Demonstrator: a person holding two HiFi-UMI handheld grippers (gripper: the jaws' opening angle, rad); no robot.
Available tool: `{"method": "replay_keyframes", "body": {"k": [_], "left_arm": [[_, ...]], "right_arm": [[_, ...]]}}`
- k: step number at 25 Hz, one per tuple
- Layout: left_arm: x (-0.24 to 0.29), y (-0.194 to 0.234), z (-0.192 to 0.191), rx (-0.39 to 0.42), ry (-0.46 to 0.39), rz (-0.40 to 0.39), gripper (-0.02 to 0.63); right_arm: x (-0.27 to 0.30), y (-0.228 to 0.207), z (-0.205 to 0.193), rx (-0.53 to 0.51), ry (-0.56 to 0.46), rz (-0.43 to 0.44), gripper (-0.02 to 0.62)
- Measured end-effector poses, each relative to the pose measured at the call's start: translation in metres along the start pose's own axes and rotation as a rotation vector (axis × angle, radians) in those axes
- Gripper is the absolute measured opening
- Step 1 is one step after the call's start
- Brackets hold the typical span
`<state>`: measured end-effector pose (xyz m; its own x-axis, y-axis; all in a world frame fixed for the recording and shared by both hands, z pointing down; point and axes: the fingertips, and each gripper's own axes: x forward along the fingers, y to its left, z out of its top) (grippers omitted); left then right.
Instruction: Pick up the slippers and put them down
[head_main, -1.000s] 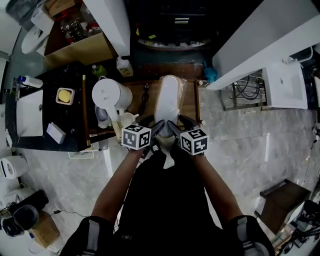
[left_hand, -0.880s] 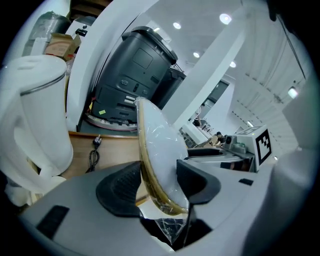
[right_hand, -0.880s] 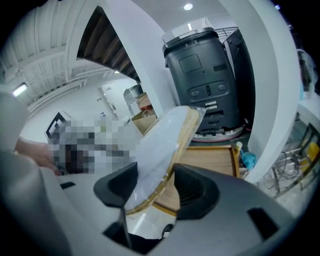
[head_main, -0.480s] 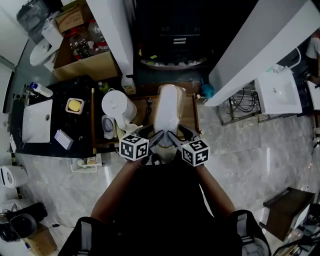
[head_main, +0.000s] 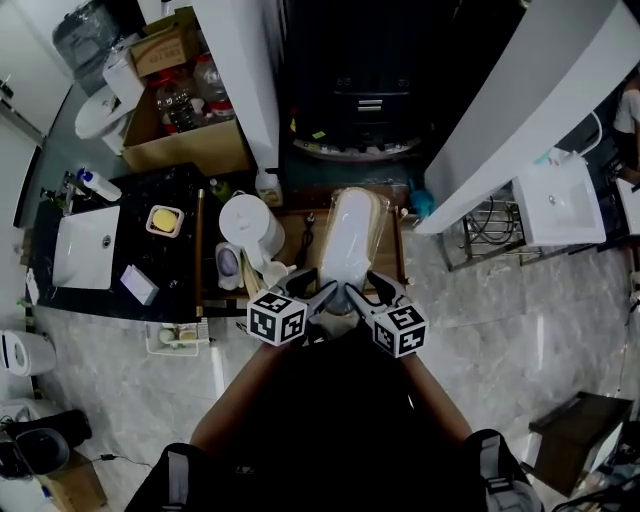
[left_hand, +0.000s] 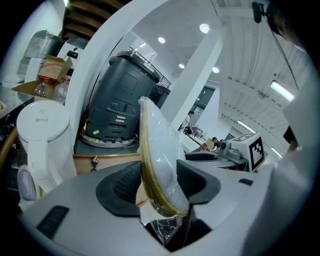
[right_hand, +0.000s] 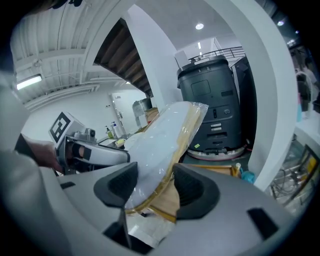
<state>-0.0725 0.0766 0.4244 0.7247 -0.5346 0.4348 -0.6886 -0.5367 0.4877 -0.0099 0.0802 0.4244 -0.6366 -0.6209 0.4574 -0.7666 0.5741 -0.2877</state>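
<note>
Over the front edge of the wooden tray (head_main: 300, 255), between white kettle (head_main: 250, 225) and right rail: slippers (head_main: 352, 240), one flat pack in clear wrap, tan rim showing. Clamped at the near end by left gripper (head_main: 318, 296) and right gripper (head_main: 360, 296), side by side. Jaws of each set fairly wide, pads pressed on opposite faces of the pack, nothing else between. Along the left jaws: pack on edge, nearly upright. Along the right jaws: same pack, leaning over toward the left. Far end pitched up and free, apparently clear of the tray; gap to the wood not readable.

Step in hand, by judgement: carrying, past the pick and before the set-down.

To do it well:
- Keep both grips equal and moving as one, to avoid twisting the pack.
- Watch for slick wrap sliding between the pads.
- Hold pressure steady, with no re-gripping in the air.
- Lower slowly and level, broad face down to the tray, well off the kettle at the left edge.
- Release only with the full length resting on wood.
</note>
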Motion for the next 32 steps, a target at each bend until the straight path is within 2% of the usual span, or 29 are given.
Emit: {"method": "replay_keyframes", "body": {"k": [10,14,19,32], "left_arm": [[0.0012,-0.0021,-0.0011,0.023,-0.001,0.018,0.207],[0.0021,-0.0044,-0.0012,0.038,0.002,0.0,0.193],[0.0027,-0.0022,0.0,0.01,-0.01,0.007,0.195],[0.0006,0.0022,-0.0003,0.003,-0.015,0.015,0.195]], "right_arm": [[-0.0062,0.0,0.0026,0.001,-0.011,-0.008,0.227],[-0.0087,-0.0027,0.0019,-0.005,-0.009,-0.017,0.227],[-0.0074,-0.0025,0.0018,-0.002,-0.008,-0.013,0.227],[-0.0043,0.0005,0.0051,-0.026,-0.002,-0.008,0.227]]}}
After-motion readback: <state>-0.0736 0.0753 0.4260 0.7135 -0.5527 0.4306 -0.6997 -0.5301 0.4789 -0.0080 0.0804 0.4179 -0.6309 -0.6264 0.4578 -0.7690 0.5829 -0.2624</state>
